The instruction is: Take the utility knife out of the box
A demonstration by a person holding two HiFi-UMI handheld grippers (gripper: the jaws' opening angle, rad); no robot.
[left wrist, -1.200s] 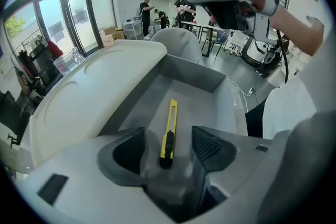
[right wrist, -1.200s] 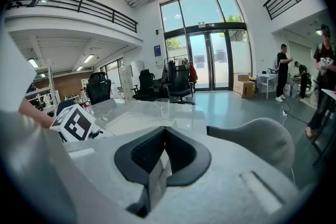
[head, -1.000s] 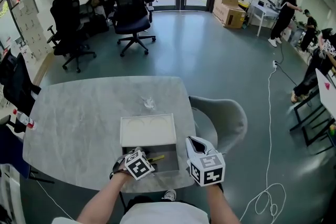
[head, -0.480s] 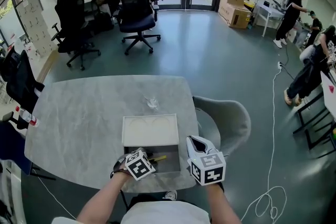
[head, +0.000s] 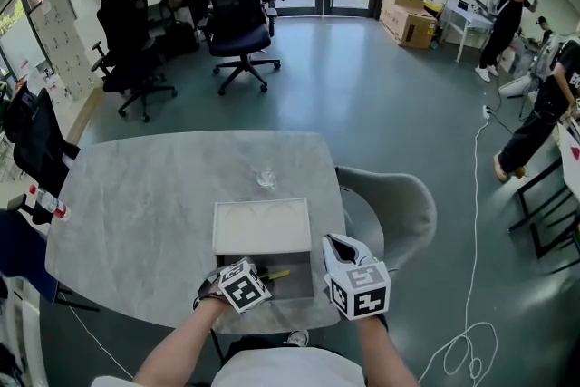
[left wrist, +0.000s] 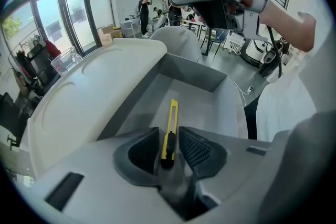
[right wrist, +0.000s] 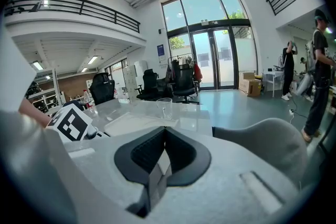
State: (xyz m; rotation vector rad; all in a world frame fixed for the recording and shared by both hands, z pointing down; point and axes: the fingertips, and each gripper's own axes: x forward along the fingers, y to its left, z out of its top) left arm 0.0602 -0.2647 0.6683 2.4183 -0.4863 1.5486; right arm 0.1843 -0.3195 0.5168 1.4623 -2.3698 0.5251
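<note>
A yellow utility knife [left wrist: 171,126] lies lengthwise on the floor of the open grey box [left wrist: 207,77]; in the head view the knife [head: 275,275] shows at the box's near end. My left gripper [left wrist: 168,148] points steeply down into the box. Its jaws are closing, with the knife's black end between them and a thin gap still showing at the pads. The box's white lid [head: 261,227] lies folded back on the table. My right gripper [head: 343,249] hovers just right of the box, shut on nothing; its jaws [right wrist: 163,136] meet at the tips.
A clear plastic cup [head: 265,179] stands on the marble table [head: 145,204] beyond the lid. A grey shell chair [head: 394,204] stands at the table's right edge. Black office chairs [head: 237,23] stand farther back, people [head: 544,104] are at the right, and a white cable [head: 471,195] runs along the floor.
Neither gripper has visibly shifted over the box. The people at the far right have moved about.
</note>
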